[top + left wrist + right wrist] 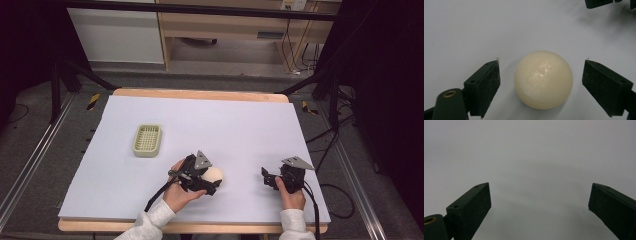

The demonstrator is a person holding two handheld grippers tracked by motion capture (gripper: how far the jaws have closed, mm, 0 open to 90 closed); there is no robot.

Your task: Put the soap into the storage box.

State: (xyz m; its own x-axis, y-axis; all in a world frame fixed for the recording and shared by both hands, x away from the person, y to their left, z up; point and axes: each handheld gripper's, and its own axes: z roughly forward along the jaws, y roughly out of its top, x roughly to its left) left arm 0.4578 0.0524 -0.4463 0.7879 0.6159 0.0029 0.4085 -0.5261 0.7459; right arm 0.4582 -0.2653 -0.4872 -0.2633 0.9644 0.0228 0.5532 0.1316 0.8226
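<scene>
In the high view, nearest the camera, two pale sleeves come in over the near edge of the bench (125,200), which is covered by a light sheet. The left hand (181,196) holds the left gripper (216,181) near the middle of the near half of the bench; its jaws point right, and a cream ball (214,175) sits at their tips. A black cable trails from it back toward the near edge. The right hand (291,195) holds the right gripper (265,176) well to the right of the ball, apart from it, with its jaws pointing left and its grey plate on top. Farther off and to the left, a small pale green basket (147,140) lies on the sheet, well apart from both grippers.

In the left gripper view, the ball (543,79) rests on the sheet between the two black jaws. The left gripper (541,83) is spread wide, with a clear gap on either side of the ball, so neither jaw touches it. The dark tips of the other gripper show at the far right corner.

In the right gripper view, the right gripper (539,202) has its jaws wide apart over bare sheet, with nothing between them.
</scene>
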